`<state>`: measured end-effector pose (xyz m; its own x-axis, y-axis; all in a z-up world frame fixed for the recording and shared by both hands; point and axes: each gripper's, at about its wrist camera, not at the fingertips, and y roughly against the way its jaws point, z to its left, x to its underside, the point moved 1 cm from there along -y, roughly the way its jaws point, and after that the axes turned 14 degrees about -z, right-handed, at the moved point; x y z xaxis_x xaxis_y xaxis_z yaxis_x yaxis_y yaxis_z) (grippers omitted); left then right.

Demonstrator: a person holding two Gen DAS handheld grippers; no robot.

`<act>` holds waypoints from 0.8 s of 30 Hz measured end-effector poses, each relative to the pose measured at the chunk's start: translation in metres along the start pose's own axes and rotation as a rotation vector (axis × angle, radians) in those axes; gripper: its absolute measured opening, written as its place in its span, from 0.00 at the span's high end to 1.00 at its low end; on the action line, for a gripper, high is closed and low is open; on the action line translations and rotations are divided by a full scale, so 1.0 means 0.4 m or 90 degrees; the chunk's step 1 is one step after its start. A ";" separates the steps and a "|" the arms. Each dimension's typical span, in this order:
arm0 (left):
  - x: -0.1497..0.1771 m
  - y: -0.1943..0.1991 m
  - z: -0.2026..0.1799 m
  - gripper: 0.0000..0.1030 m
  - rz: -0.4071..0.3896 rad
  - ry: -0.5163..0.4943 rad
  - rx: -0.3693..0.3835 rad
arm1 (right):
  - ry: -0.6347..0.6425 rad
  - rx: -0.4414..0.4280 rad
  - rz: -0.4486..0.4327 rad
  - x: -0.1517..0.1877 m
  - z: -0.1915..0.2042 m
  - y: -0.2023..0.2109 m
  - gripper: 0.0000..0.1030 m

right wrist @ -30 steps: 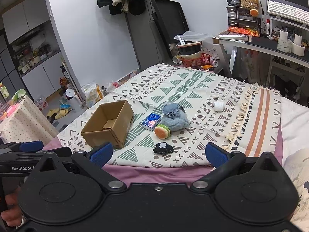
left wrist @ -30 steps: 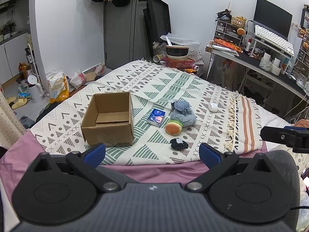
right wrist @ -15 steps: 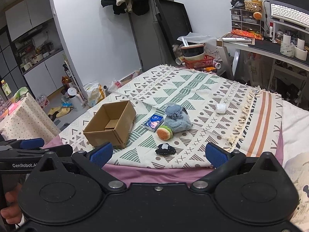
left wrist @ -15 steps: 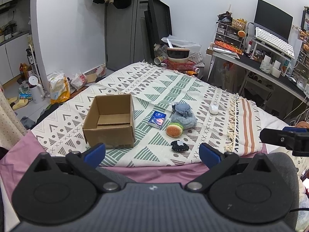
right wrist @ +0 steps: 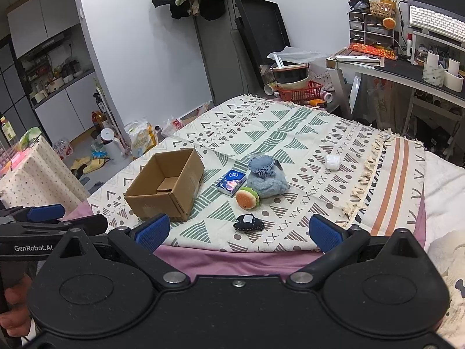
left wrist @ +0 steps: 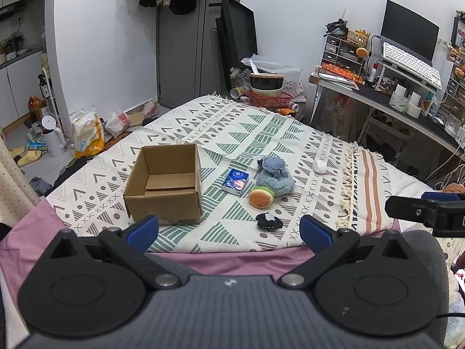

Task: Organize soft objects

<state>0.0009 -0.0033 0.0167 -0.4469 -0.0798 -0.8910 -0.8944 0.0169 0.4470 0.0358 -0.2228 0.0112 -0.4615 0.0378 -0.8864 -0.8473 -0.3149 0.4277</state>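
Both grippers hover off the near edge of the bed [left wrist: 180, 258], well apart from everything, jaws wide and empty: the left gripper [left wrist: 229, 231] and the right gripper [right wrist: 238, 229]. The cardboard box [left wrist: 164, 180] stands open toward the near left of the patterned blanket [left wrist: 261, 133]. Right of it, mid-blanket, lie the small blue packet [left wrist: 236, 181], the blue plush [left wrist: 274, 179] and the burger plush [left wrist: 260, 197] touching it; the dark soft toy [left wrist: 268, 221] is nearest the edge. A small white object [left wrist: 319, 165] sits farther right. Probably best to start with the dark toy: come down from above, pinch its middle and avoid catching blanket
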 end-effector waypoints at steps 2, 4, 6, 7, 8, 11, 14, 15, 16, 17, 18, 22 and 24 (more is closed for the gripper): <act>0.001 0.000 0.000 0.01 0.000 0.000 0.000 | 0.001 0.000 0.001 0.000 0.002 -0.001 0.00; 0.001 0.000 0.000 0.01 -0.001 0.001 0.000 | 0.002 0.000 0.003 0.001 0.002 -0.002 0.00; -0.001 0.000 0.000 0.01 0.000 0.003 0.001 | 0.003 0.000 0.005 0.001 0.002 -0.003 0.00; 0.002 0.001 0.000 0.01 -0.001 0.004 0.001 | 0.004 -0.001 0.006 0.001 0.002 -0.003 0.00; 0.002 0.003 0.001 0.01 -0.004 0.009 0.001 | 0.005 -0.002 0.007 0.001 0.003 -0.004 0.00; 0.000 0.003 0.001 0.01 -0.009 0.012 0.003 | 0.010 -0.005 0.012 0.004 0.006 -0.009 0.00; 0.001 0.000 -0.001 0.01 -0.009 0.013 0.004 | 0.010 -0.006 0.014 0.006 0.006 -0.014 0.00; 0.000 -0.002 -0.002 0.01 -0.008 0.014 0.006 | 0.009 -0.005 0.016 0.006 0.005 -0.017 0.00; 0.000 -0.010 -0.001 0.01 -0.006 0.014 0.006 | 0.009 -0.005 0.017 0.005 0.006 -0.021 0.00; 0.002 -0.009 -0.001 0.01 -0.007 0.014 0.005 | 0.009 -0.004 0.019 0.006 0.006 -0.024 0.00; 0.001 -0.014 -0.002 0.01 -0.006 0.013 0.004 | 0.009 -0.004 0.019 0.005 0.005 -0.027 0.00; 0.004 -0.037 -0.004 0.01 0.000 0.011 0.008 | 0.004 -0.005 0.023 0.005 0.000 -0.042 0.00; 0.006 -0.052 -0.007 0.01 0.004 0.010 0.010 | 0.000 -0.007 0.024 0.006 -0.004 -0.051 0.00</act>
<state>0.0184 -0.0065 0.0055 -0.4521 -0.0950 -0.8869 -0.8919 0.0331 0.4511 0.0525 -0.2179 -0.0001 -0.4935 0.0251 -0.8694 -0.8261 -0.3261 0.4596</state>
